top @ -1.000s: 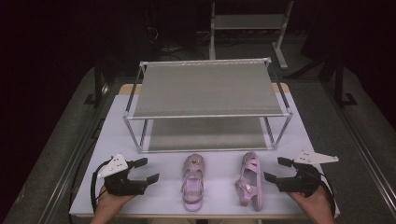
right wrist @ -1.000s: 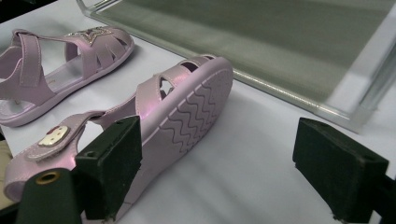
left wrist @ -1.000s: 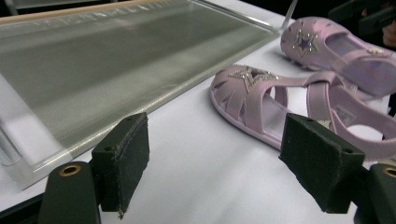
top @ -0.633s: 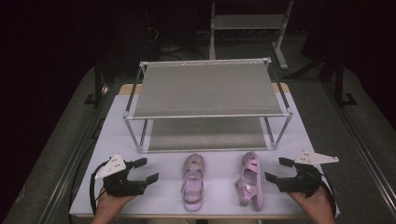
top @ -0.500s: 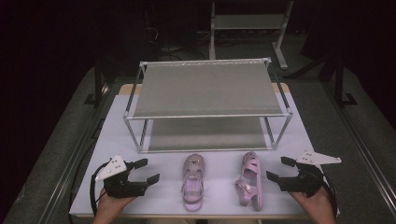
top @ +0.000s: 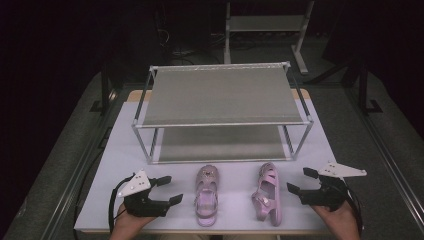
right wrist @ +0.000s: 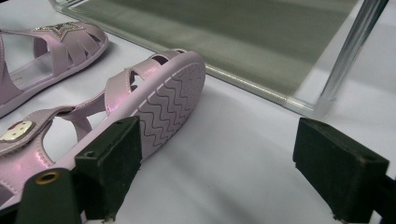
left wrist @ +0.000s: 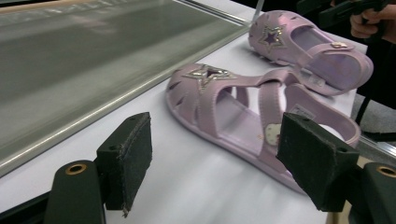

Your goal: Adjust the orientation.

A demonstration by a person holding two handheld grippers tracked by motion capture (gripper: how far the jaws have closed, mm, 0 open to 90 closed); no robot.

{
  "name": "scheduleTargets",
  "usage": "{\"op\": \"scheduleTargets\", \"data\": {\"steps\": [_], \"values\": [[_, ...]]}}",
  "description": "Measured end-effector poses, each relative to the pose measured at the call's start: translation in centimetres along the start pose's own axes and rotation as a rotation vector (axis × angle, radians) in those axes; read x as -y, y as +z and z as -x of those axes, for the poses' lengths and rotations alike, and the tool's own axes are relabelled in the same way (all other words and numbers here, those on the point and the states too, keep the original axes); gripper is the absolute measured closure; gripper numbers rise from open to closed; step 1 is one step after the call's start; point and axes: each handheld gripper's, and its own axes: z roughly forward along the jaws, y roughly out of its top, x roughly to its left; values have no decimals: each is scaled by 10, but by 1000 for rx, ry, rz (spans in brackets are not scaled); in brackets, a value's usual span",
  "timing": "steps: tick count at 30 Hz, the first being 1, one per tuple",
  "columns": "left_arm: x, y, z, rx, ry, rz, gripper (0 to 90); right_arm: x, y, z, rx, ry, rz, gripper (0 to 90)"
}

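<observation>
Both pink plastic sandals lay at the white table's (top: 125, 155) six o'clock edge: the flat left sandal (top: 206, 194), the right sandal (top: 267, 197) tipped sideways, partly hidden. Left gripper (top: 162, 190) and right gripper (top: 299, 181) flanked them, gaping, empty.

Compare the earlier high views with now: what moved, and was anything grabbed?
Both tongs, left and right, crept slightly back toward the person, jaws open throughout. Nothing was grabbed. The left sandal, the tilted right sandal and the rack stayed put.
</observation>
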Motion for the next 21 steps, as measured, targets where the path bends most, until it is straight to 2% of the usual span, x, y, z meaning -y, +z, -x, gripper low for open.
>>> {"op": "scheduleTargets", "data": {"steps": [6,10,14,21], "values": [[-2,8,8,20,-9,-2,259,0,-1,0,-4,0,5,153],[-2,14,11,36,-44,-4,259,0,-1,0,-4,2,4,153],[-4,18,14,43,-61,-2,260,1,0,0,-5,2,-2,152],[-7,25,23,35,-62,-10,280,0,-1,0,-1,0,5,152]]}}
